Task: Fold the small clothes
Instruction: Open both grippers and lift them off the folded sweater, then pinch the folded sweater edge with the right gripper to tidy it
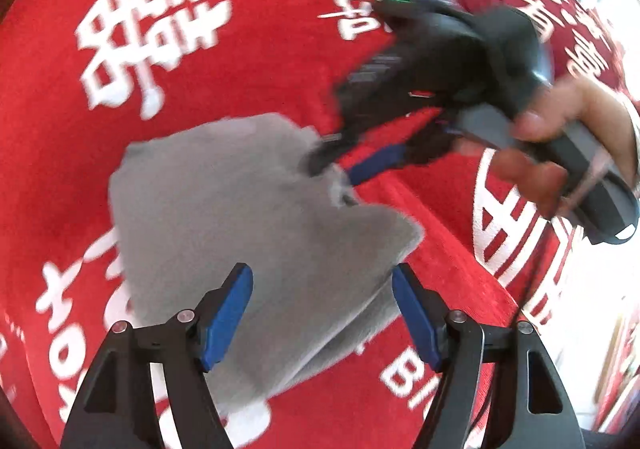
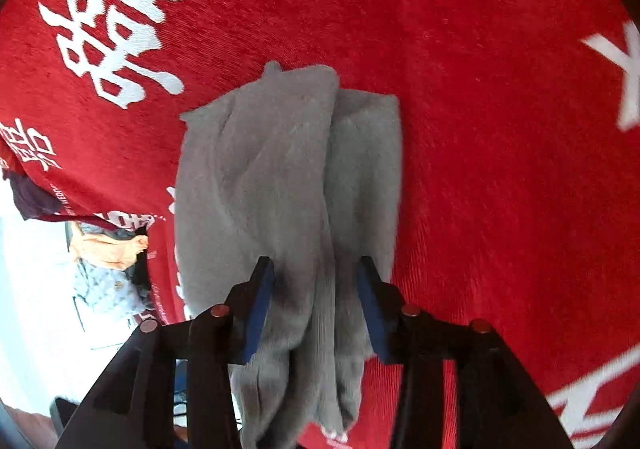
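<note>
surface: one red cloth (image 1: 256, 61) with large white characters and some white latin letters, spread flat and filling most of both views; fine ribbed pile shows in the right wrist view. its edge falls away at the right of the left wrist view and at the lower left of the right wrist view.

room: bright, washed-out floor beyond that edge; little can be made out.

task item: one grey garment (image 1: 240, 217), soft and fuzzy, lying on the red cloth, folded over itself with a long crease down the middle in the right wrist view (image 2: 288, 177).

grippers: two, each black with blue pads. left gripper (image 1: 322, 313) jaws spread wide, nothing pinched, garment lying beneath the gap. right gripper (image 2: 316, 305) jaws parted, a ridge of the garment between them, pads not pressing it. seen from the left wrist, the right gripper's tips (image 1: 336, 165) sit at the garment's far edge, blurred.

hand: one (image 1: 560, 137), wrapped around the right gripper's handle.

other: pile of clothes (image 2: 108, 249), orange and pale patterned, off the cloth edge; count unclear.
</note>
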### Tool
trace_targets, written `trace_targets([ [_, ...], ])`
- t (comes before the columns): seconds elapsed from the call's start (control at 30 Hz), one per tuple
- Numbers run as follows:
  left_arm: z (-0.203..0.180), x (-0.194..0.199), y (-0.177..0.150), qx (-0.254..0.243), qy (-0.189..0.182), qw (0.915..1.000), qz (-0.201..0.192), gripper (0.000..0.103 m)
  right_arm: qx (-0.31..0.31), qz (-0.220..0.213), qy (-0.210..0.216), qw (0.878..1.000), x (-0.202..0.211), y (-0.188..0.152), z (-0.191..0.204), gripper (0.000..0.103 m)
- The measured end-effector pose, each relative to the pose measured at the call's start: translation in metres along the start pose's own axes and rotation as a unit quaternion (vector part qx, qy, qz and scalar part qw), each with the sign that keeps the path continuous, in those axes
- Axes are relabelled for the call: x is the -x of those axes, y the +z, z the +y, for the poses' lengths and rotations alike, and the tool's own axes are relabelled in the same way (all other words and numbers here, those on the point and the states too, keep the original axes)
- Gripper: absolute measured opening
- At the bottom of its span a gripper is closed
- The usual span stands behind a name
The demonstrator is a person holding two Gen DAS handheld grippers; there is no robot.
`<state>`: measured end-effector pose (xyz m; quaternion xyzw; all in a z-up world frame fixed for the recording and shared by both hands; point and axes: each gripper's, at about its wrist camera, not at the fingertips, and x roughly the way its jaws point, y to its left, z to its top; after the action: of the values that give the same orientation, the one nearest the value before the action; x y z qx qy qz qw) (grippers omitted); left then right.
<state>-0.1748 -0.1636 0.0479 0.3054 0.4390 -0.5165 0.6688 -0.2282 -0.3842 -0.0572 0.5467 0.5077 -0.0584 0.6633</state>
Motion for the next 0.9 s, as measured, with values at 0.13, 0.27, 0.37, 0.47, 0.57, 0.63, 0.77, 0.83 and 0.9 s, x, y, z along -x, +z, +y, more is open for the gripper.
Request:
trace_targets([
  [0.13,0.048,0.009,-0.012,0.087,0.016,0.9958,0.024,0.073,-0.001,-0.001,0.012,1.0,0.019,-0.028,0.002,0.048],
  [0.27,0.109,-0.006,-0.019,0.199,0.025,0.9779,0.061,0.073,0.009,0.026,0.028,0.999,0.013,-0.053,0.011,0.048],
  [0.37,0.145,-0.029,-0.028,0.257,0.02,0.9626,0.084,0.073,0.004,0.041,0.017,0.999,-0.004,-0.058,0.007,0.047],
  [0.47,0.154,-0.041,-0.028,0.268,0.005,0.9586,0.095,0.073,-0.004,0.035,0.015,0.999,-0.012,-0.056,0.008,0.007],
  [0.57,0.149,-0.044,-0.031,0.229,0.009,0.9686,0.096,0.073,-0.002,0.019,0.033,0.999,-0.002,-0.066,0.014,0.006],
  [0.63,0.143,-0.05,-0.037,0.196,0.016,0.9744,0.108,0.073,-0.016,0.024,0.027,0.999,-0.004,-0.079,0.008,0.006],
  [0.77,0.142,-0.063,-0.052,0.193,-0.004,0.9724,0.131,0.074,-0.052,0.034,0.009,0.998,-0.02,-0.095,-0.019,0.006],
  [0.83,0.142,-0.065,-0.056,0.195,-0.006,0.972,0.13,0.075,-0.045,0.03,0.007,0.998,-0.025,-0.095,-0.021,0.006],
  [0.9,0.142,-0.065,-0.059,0.189,-0.003,0.9729,0.133,0.079,-0.031,0.032,-0.002,0.999,-0.024,-0.094,-0.017,0.006],
])
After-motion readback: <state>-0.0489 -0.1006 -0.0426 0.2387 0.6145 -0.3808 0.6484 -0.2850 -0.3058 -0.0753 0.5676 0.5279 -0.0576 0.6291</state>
